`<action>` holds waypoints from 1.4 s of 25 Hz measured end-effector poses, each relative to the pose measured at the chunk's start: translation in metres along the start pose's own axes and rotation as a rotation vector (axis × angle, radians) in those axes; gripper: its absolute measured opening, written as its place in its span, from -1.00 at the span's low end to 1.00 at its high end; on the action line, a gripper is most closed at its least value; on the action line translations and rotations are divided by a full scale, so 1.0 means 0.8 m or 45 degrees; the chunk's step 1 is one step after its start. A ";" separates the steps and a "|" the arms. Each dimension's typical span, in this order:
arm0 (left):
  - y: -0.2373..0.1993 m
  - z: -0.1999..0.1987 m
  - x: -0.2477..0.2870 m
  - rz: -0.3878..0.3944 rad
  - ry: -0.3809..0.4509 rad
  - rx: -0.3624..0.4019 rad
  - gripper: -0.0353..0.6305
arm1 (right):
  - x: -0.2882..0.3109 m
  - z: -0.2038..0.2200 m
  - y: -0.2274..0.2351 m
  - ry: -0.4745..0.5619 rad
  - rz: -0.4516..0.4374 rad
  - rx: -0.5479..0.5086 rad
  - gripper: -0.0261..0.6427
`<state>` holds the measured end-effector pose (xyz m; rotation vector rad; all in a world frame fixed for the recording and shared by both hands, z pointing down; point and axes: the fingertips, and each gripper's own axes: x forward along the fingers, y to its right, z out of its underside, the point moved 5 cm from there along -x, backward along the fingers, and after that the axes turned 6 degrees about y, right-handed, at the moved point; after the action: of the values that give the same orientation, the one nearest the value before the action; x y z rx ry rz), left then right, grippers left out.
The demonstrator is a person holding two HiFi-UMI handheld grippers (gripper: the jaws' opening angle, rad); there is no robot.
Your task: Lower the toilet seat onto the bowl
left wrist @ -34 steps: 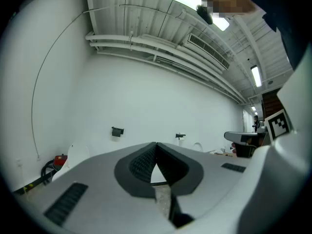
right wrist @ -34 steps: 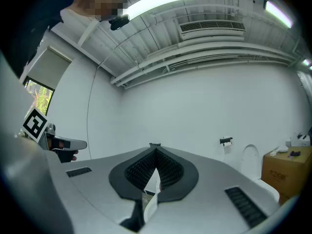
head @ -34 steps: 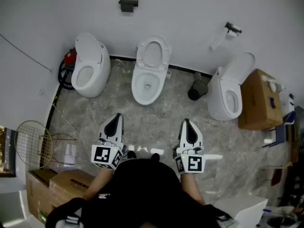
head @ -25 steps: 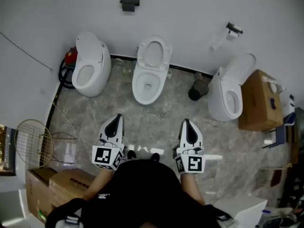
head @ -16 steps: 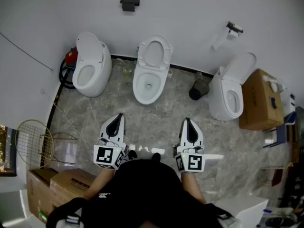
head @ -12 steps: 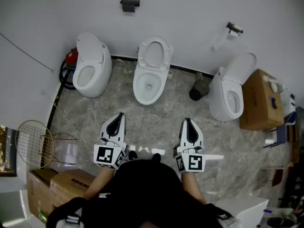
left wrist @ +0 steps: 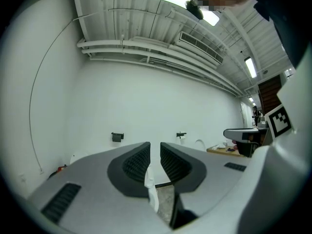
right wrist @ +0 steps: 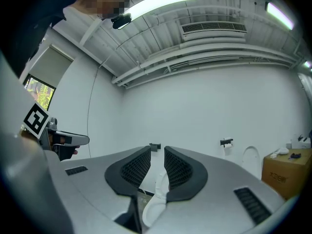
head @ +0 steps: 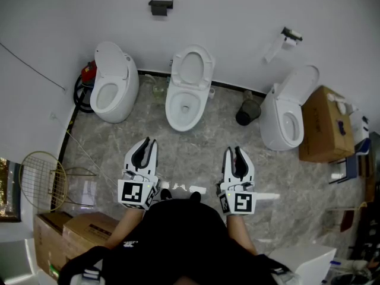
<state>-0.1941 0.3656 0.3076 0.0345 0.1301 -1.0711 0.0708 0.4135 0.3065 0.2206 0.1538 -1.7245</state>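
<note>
A white wall (head: 237,5) and a grey marble floor (head: 196,153) frame three white toilets in a row, the middle toilet (head: 185,105) standing between a left toilet (head: 110,88) and a right toilet (head: 288,114). A person in black (head: 178,236) faces the middle one from well back, a gripper in each hand held out level over bare floor. A cardboard box (head: 323,123) sits just beside the right toilet. The left gripper (head: 146,141) and right gripper (head: 236,149) each show a narrow gap between the jaws, which have just been opening, with nothing held between them. The seat (head: 191,67) of the middle toilet stands upright against the wall, not yet lowered onto its bowl, and both grippers are well apart from it. A dark bin (head: 246,113) stands between the middle and right toilets, and a paper holder (head: 291,35) and a black bracket (head: 160,6) hang on the wall above.
</note>
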 end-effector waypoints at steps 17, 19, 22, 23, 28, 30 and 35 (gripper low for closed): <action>-0.003 0.006 0.003 0.027 -0.013 -0.018 -0.23 | 0.003 0.017 -0.001 -0.084 -0.032 0.002 -0.16; -0.004 0.005 0.003 0.024 -0.014 -0.037 -0.18 | 0.003 0.019 -0.001 -0.090 -0.031 0.013 -0.11; -0.004 0.003 0.006 0.014 -0.015 -0.033 -0.02 | 0.005 0.020 0.002 -0.099 -0.022 0.021 -0.03; -0.004 0.003 0.006 0.013 -0.016 -0.028 0.01 | 0.005 0.020 0.002 -0.098 -0.021 0.023 -0.01; -0.006 0.001 0.004 0.007 0.008 -0.003 0.19 | 0.004 0.020 0.003 -0.112 -0.017 0.011 0.07; -0.007 0.003 0.003 0.010 0.012 -0.003 0.30 | 0.003 0.021 0.003 -0.113 -0.022 -0.005 0.13; -0.014 0.002 0.001 0.026 0.009 0.012 0.49 | 0.005 0.022 -0.007 -0.128 -0.033 0.024 0.27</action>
<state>-0.2033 0.3598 0.3097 0.0479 0.1305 -1.0517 0.0632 0.4064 0.3222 0.1455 0.0669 -1.7596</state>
